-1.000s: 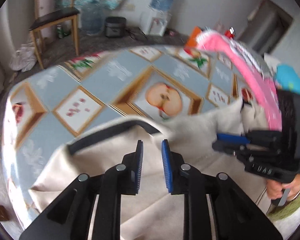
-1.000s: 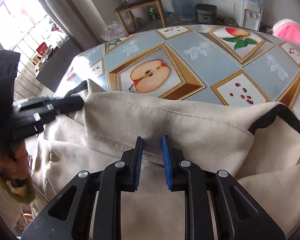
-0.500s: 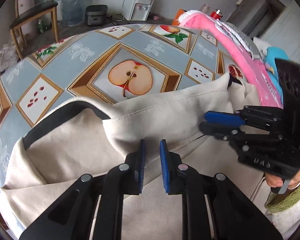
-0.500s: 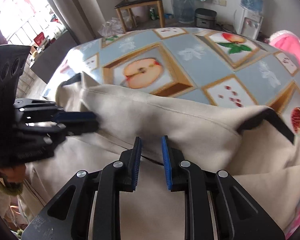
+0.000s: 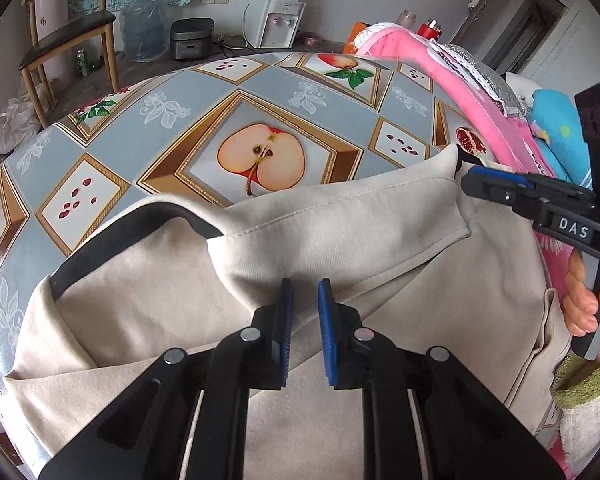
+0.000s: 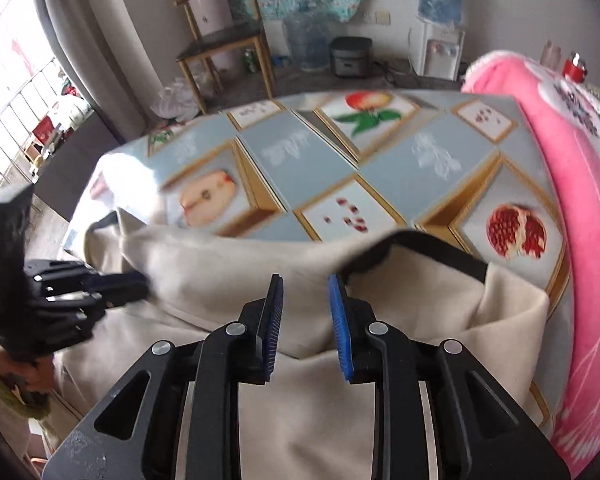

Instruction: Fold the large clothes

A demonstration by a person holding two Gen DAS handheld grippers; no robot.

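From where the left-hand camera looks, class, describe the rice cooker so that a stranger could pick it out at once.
Look past the far edge of the fruit-patterned tablecloth to the floor by the back wall. Between the clear water jug and the white water dispenser sits the rice cooker. It is the only low, dark grey box there; its neighbours are taller and pale or see-through.

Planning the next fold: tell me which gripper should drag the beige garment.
Left: the left gripper pinches a fold of the beige garment; the right gripper is opening its jaws, clamping nothing.
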